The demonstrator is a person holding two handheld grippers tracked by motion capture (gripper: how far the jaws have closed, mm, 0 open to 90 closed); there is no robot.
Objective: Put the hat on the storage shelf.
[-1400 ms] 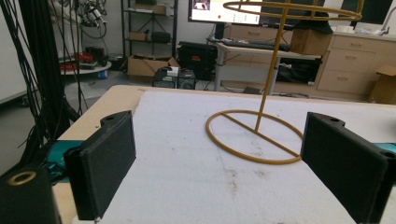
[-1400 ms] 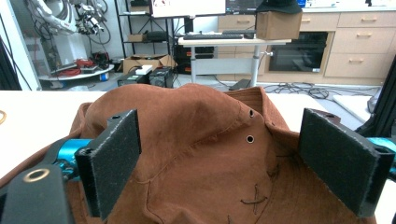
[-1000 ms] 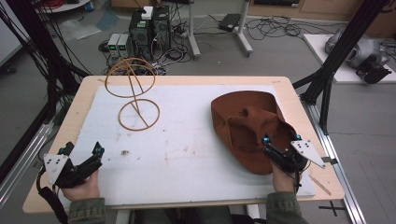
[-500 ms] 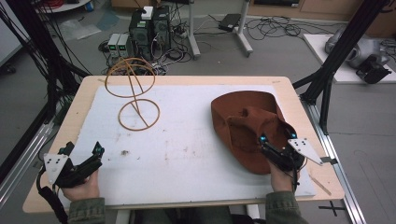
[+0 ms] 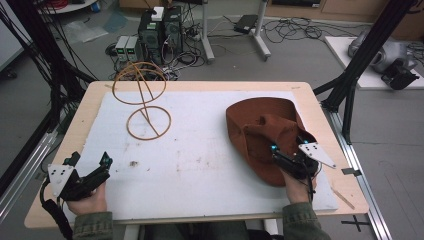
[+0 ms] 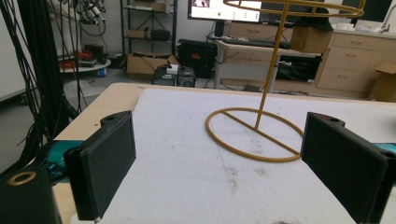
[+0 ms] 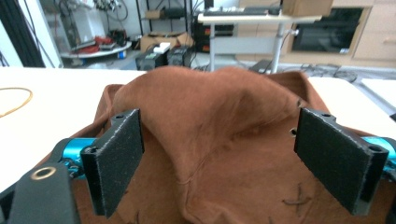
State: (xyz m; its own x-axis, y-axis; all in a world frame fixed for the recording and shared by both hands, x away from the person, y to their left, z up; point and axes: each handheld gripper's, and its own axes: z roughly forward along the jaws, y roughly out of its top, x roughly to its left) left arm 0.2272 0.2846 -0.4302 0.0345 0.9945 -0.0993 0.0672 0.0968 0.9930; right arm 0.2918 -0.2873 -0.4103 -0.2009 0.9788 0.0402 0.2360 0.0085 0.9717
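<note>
Now the right tool [image 5: 286, 156], wide open, has slid further over the brown hat [image 5: 260, 131], ready to grab it, while the open left tool [image 5: 91, 165] waits.

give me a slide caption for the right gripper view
Open right tongs poised over the crown of a brown suede hat on the white mat.

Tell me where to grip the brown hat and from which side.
Grip the raised crown ridge of the brown hat, coming in from its near edge with the right gripper. Its open jaws already straddle that hump, and the soft suede should pinch easily.
</note>
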